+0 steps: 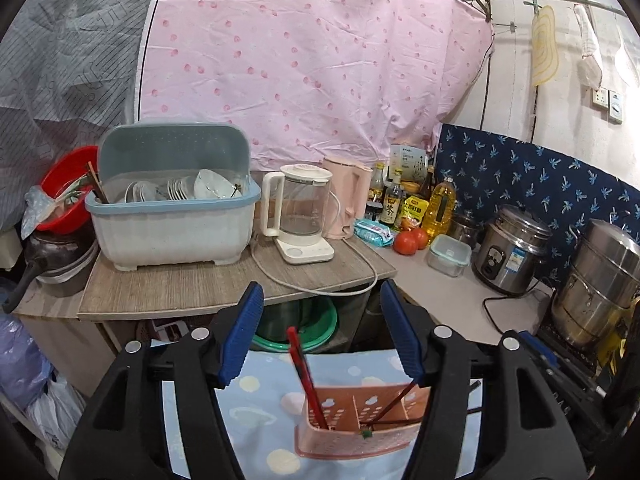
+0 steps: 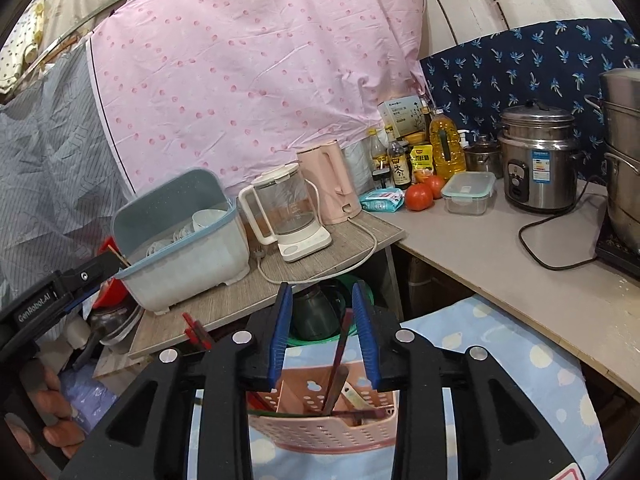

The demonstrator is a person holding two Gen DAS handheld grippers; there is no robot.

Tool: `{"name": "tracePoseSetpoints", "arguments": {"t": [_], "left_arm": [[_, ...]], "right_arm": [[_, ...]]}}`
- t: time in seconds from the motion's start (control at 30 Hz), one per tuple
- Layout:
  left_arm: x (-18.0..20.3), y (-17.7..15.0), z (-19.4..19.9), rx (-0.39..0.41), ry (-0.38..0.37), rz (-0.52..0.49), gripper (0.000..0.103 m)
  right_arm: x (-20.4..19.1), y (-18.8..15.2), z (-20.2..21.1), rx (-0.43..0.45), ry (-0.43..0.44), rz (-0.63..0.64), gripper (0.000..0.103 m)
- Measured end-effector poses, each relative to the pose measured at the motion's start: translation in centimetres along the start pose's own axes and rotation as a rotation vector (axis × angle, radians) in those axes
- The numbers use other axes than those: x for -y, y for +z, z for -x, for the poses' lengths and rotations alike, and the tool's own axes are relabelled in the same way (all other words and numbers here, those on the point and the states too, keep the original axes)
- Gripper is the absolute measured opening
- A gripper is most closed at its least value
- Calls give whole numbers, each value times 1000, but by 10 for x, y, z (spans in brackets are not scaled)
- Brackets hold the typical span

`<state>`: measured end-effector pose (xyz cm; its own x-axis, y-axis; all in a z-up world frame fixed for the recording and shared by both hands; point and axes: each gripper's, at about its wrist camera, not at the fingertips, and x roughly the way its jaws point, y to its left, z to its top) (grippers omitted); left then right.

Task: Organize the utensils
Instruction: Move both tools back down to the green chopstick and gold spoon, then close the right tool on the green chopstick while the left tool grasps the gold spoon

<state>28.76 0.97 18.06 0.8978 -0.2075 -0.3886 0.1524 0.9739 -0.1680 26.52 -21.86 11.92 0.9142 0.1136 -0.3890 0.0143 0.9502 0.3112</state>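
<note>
Desk [image 1: 224, 280]: carries the dish rack [image 1: 172, 224], a glass kettle [image 1: 300, 216] and a pink kettle [image 1: 346, 200], all well back from the work, so I judge them no part of this step.
Blue cloth [image 1: 260, 420]: spread low in front of the desk; the pink basket [image 1: 356, 436] stands on it.
Pink basket: divided into compartments, likely so that utensils can be sorted; red chopsticks [image 1: 304, 376] stand upright in its left compartment, and darker sticks lean across the others.
Left tool [image 1: 320, 336]: jaws wide apart above the basket, gripping nothing; the red chopsticks rise between the pads without touching either.
Right tool [image 2: 324, 334]: jaws partly open over the basket, pads clear of the dark utensils [image 2: 340, 372] below.
Left view only: the red chopsticks standing in their compartment.
Right view only: the left tool's side [image 2: 86, 274], a hand [image 2: 52, 412] on its handle, and a pale handle [image 2: 356, 396] in the basket.
</note>
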Motion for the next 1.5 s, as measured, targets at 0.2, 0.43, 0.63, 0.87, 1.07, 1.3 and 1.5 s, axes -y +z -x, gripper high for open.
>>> {"name": "tracePoseSetpoints", "arguments": {"t": [0.2, 0.43, 0.63, 0.87, 1.07, 1.3, 1.5], "left_arm": [[-3, -15, 18, -25, -7, 5, 58], [0, -34, 45, -45, -7, -8, 58], [-2, -57, 65, -77, -14, 3, 58], [-6, -104, 83, -146, -20, 16, 58], [-9, -163, 90, -250, -18, 25, 58], [-14, -235, 97, -377, 7, 31, 58], [-24, -274, 100, -462, 26, 55, 58]], "right_arm": [[1, -11, 23, -2, 3, -1, 31], [-7, -34, 55, -8, 0, 28, 31], [-7, -65, 79, -54, 8, 20, 31], [0, -124, 101, -143, -12, 31, 31], [6, -188, 110, -267, -33, 40, 31], [6, -257, 113, -423, -30, 55, 31], [-8, -291, 111, -486, -17, 101, 31]]}}
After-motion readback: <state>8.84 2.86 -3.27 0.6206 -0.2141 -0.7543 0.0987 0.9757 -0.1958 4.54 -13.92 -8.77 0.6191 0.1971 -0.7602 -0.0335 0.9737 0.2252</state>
